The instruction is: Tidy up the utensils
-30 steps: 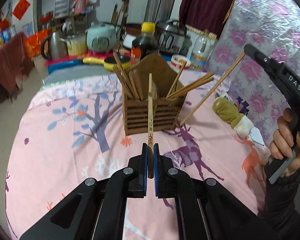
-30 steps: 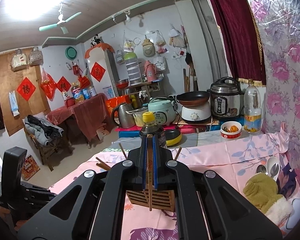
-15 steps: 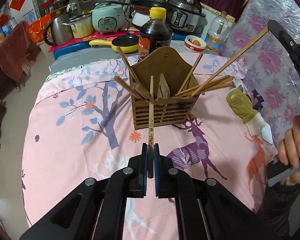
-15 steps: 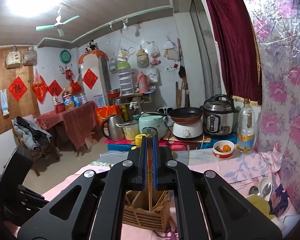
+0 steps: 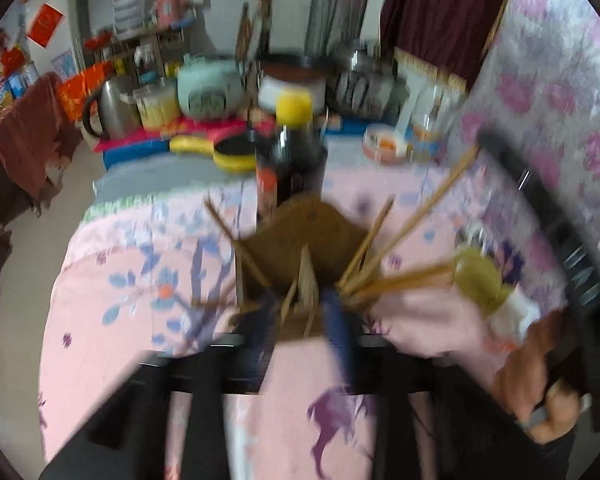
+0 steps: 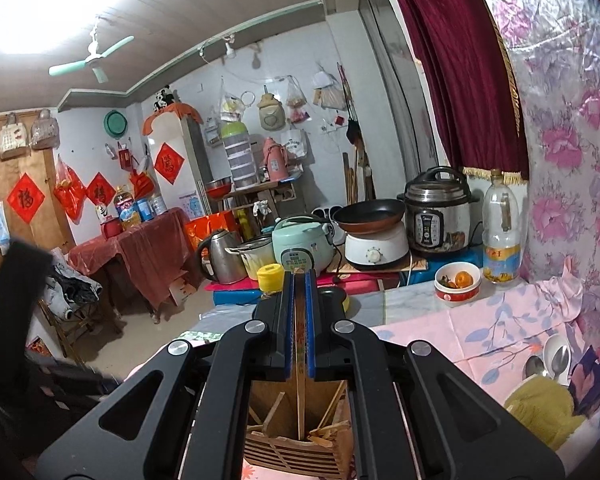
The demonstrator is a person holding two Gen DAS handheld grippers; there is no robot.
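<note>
Right gripper (image 6: 299, 322) is clamped on a chopstick (image 6: 299, 400) whose tip hangs over the wooden holder (image 6: 296, 450); best keep it upright and release once it is inside. Left gripper (image 5: 300, 320) is too blurred to tell, just before the holder.

The slatted brown wooden utensil holder (image 6: 300, 446) stands upright on the pink patterned tablecloth, its tall peaked back panel (image 5: 300, 224) on the far side. Inside, a central divider separates two compartments. Several long brown wooden chopsticks (image 5: 384, 276) lean out of the right compartment, fanned toward the right; others (image 5: 236, 240) lean left from the left compartment. One light bamboo chopstick (image 6: 299, 384) hangs vertically, its lower tip inside the holder beside the divider.
</note>
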